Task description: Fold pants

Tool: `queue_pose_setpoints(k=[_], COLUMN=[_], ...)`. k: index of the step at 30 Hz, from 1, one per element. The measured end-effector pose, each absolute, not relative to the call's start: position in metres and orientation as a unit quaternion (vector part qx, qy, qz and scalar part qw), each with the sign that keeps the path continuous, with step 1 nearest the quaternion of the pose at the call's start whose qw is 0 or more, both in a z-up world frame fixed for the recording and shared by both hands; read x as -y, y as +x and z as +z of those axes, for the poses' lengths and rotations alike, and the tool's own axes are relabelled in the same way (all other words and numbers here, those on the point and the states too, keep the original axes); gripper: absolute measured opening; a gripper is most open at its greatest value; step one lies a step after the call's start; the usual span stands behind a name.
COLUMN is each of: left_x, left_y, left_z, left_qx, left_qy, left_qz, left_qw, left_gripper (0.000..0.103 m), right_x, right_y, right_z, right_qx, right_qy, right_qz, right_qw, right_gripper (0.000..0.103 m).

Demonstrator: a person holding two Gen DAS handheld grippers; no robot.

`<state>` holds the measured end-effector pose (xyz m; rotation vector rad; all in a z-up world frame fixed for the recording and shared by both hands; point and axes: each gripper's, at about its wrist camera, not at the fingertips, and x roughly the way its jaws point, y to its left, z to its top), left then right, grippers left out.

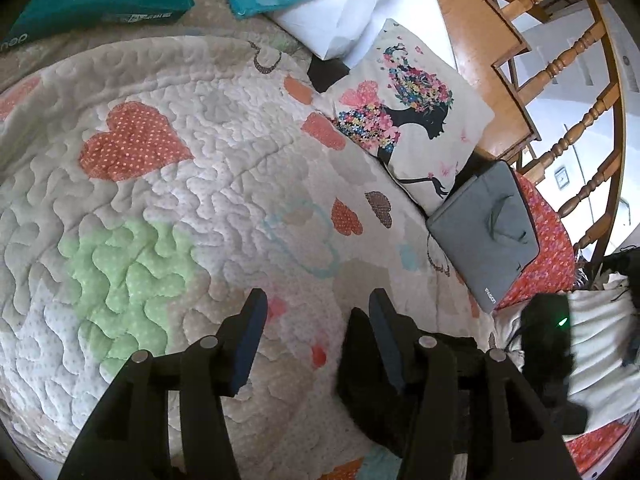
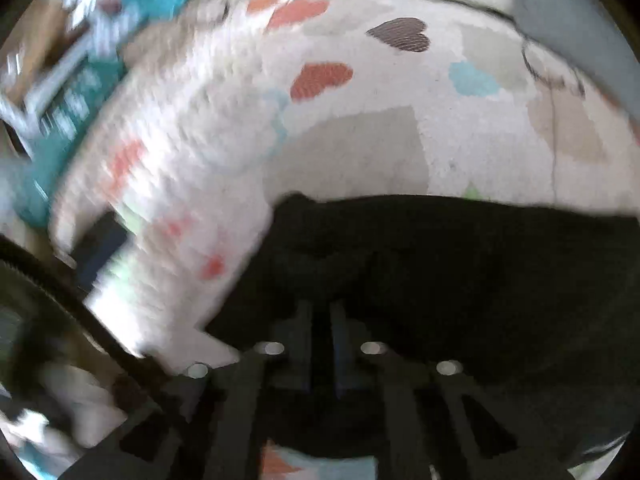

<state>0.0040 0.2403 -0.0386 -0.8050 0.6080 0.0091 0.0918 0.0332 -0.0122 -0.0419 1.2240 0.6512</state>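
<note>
- While the left gripper (image 1: pixel 316 300) hangs with jaws apart over the quilt (image 1: pixel 168 184), black pants (image 1: pixel 368 380) lie just right of it.
- Right gripper (image 2: pixel 320 312) is pinched together on the pants (image 2: pixel 460 264).
- Far right, a grey case (image 1: pixel 486 232) carries small print, unreadable.

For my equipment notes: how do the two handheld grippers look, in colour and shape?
Both are black plastic. The left gripper has flat dark-blue pads on straight fingers, cut-out linkage bars and round silver pins. The right gripper, though blurred, shows the same build.
</note>
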Motion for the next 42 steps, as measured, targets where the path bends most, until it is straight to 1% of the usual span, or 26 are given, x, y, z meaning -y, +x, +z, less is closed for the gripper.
queue_pose_setpoints(k=[4, 10, 12, 15, 17, 18, 19, 23, 26, 29, 31, 34, 36, 39, 42], left_x=[-0.24, -0.245, -0.247, -0.246, -0.245, -0.245, -0.245, -0.241, -0.233, -0.226, -0.222, -0.217, -0.213, -0.204, -0.182], left_y=[0.006, 0.003, 0.003, 0.004, 0.003, 0.002, 0.002, 0.003, 0.004, 0.006, 0.007, 0.009, 0.01, 0.01, 0.003], left_z=[-0.039, -0.042, -0.044, -0.044, -0.043, -0.043, -0.043, -0.041, -0.038, -0.035, -0.033, -0.033, -0.031, -0.025, -0.01], left_qx=[-0.291, -0.288, -0.288, -0.29, -0.288, -0.288, -0.288, -0.293, -0.297, -0.303, -0.309, -0.315, -0.32, -0.333, -0.347], left_qy=[-0.384, -0.395, -0.4, -0.398, -0.395, -0.393, -0.392, -0.381, -0.361, -0.345, -0.336, -0.328, -0.318, -0.299, -0.249], left_qz=[0.006, 0.013, 0.012, 0.011, 0.012, 0.013, 0.014, 0.016, 0.015, 0.012, 0.013, 0.016, 0.023, 0.02, 0.002], left_qw=[0.876, 0.872, 0.87, 0.87, 0.872, 0.873, 0.873, 0.877, 0.884, 0.888, 0.89, 0.89, 0.892, 0.894, 0.904], left_gripper=[0.055, 0.055, 0.056, 0.056, 0.056, 0.056, 0.056, 0.057, 0.057, 0.057, 0.057, 0.058, 0.058, 0.058, 0.058], right_x=[-0.034, -0.065, -0.068, -0.072, -0.071, -0.066, -0.06, -0.021, 0.047, 0.148, 0.227, 0.3, 0.318, 0.32, 0.318], right_y=[0.101, 0.114, 0.12, 0.128, 0.13, 0.129, 0.127, 0.112, 0.096, 0.079, 0.067, 0.049, 0.042, 0.043, 0.052], right_z=[0.012, 0.013, 0.004, -0.024, -0.031, -0.031, -0.027, -0.001, 0.014, 0.019, 0.014, -0.008, -0.024, -0.039, -0.057], right_qx=[-0.546, -0.543, -0.554, -0.596, -0.601, -0.597, -0.591, -0.554, -0.531, -0.511, -0.503, -0.501, -0.498, -0.491, -0.491], right_qy=[0.025, 0.028, 0.033, 0.036, 0.062, 0.091, 0.123, 0.142, 0.151, 0.186, 0.233, 0.332, 0.374, 0.398, 0.422], right_qz=[0.316, 0.319, 0.31, 0.301, 0.31, 0.32, 0.335, 0.347, 0.315, 0.245, 0.182, 0.137, 0.147, 0.151, 0.153], right_qw=[0.775, 0.776, 0.772, 0.744, 0.734, 0.73, 0.724, 0.744, 0.772, 0.802, 0.812, 0.787, 0.768, 0.76, 0.746], right_gripper=[0.008, 0.009, 0.011, 0.013, 0.024, 0.039, 0.049, 0.05, 0.05, 0.05, 0.052, 0.054, 0.054, 0.054, 0.055])
